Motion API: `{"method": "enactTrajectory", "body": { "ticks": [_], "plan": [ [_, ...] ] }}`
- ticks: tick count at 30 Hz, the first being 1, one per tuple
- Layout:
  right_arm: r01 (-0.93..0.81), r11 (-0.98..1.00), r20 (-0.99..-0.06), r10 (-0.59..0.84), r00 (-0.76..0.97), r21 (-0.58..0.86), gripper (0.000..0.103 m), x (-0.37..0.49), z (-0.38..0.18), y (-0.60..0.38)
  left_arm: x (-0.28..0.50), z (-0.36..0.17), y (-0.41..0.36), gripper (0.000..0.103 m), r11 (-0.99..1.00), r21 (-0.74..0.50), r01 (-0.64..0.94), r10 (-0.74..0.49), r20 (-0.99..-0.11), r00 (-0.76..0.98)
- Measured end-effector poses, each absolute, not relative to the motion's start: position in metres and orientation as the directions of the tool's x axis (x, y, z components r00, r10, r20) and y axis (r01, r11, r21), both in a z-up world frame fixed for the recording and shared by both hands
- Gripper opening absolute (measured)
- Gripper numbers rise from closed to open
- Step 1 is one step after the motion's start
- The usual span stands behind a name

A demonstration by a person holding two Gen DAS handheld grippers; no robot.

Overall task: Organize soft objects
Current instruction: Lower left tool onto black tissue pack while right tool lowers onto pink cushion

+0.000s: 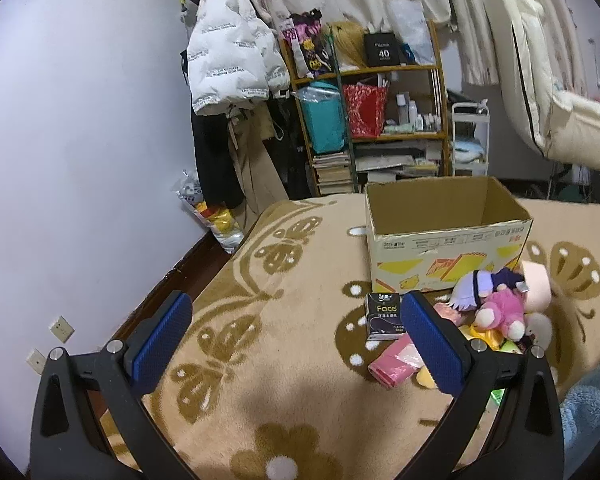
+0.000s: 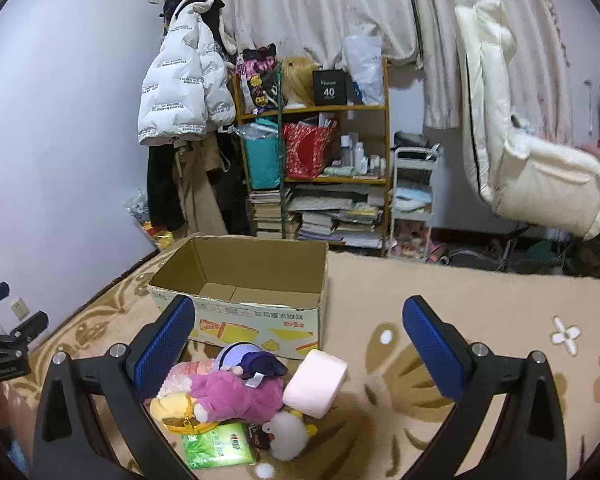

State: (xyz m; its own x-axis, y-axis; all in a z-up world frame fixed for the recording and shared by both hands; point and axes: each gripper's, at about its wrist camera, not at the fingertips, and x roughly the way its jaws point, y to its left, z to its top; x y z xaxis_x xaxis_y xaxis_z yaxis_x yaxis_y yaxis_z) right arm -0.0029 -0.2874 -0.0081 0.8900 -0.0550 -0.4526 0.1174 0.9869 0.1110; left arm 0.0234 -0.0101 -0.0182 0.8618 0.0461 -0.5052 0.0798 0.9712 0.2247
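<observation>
An open, empty cardboard box (image 1: pixel 448 236) (image 2: pixel 240 280) stands on the patterned blanket. In front of it lies a pile of soft things: a pink plush (image 1: pixel 500 312) (image 2: pixel 236 394), a purple-haired doll (image 1: pixel 484 284) (image 2: pixel 248 360), a pale pink roll (image 1: pixel 536 284) (image 2: pixel 316 384), a white pompom (image 2: pixel 286 436), a yellow plush (image 2: pixel 172 408) and a green tissue pack (image 2: pixel 216 446). A black "Face" tissue pack (image 1: pixel 384 316) and a pink bag (image 1: pixel 396 364) lie nearby. My left gripper (image 1: pixel 296 340) is open above the blanket, left of the pile. My right gripper (image 2: pixel 300 352) is open above the pile.
The blanket (image 1: pixel 284 280) covers a bed along a white wall (image 1: pixel 80 140). Beyond its far edge stand a cluttered wooden shelf (image 2: pixel 320 160), hanging coats (image 2: pixel 184 92), a white cart (image 2: pixel 412 196) and a cream chair (image 2: pixel 520 140). A blue fleece sleeve (image 1: pixel 592 408) shows at the right.
</observation>
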Motion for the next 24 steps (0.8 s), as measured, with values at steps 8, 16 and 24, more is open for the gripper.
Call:
{"method": "enactTrajectory", "body": {
  "ticks": [8,16,24],
  "plan": [
    [0.197,0.971,-0.601,-0.078,0.796,0.135,0.103,0.038,-0.042,-0.308,0.068,-0.028,-0.015,0.103,0.980,0.184,0.082,0.043,-0.589,0.807],
    [0.214,0.970,-0.677,-0.082,0.732,0.114,0.103,0.071,-0.069,-0.312,0.117,-0.045,-0.030,0.103,0.976,0.185,0.110,0.035,-0.640,0.767],
    [0.221,0.967,-0.729,-0.061,0.681,0.126,0.103,0.088,-0.092,-0.313,0.153,-0.083,-0.049,0.103,0.976,0.179,0.128,0.037,-0.707,0.707]
  ]
}}
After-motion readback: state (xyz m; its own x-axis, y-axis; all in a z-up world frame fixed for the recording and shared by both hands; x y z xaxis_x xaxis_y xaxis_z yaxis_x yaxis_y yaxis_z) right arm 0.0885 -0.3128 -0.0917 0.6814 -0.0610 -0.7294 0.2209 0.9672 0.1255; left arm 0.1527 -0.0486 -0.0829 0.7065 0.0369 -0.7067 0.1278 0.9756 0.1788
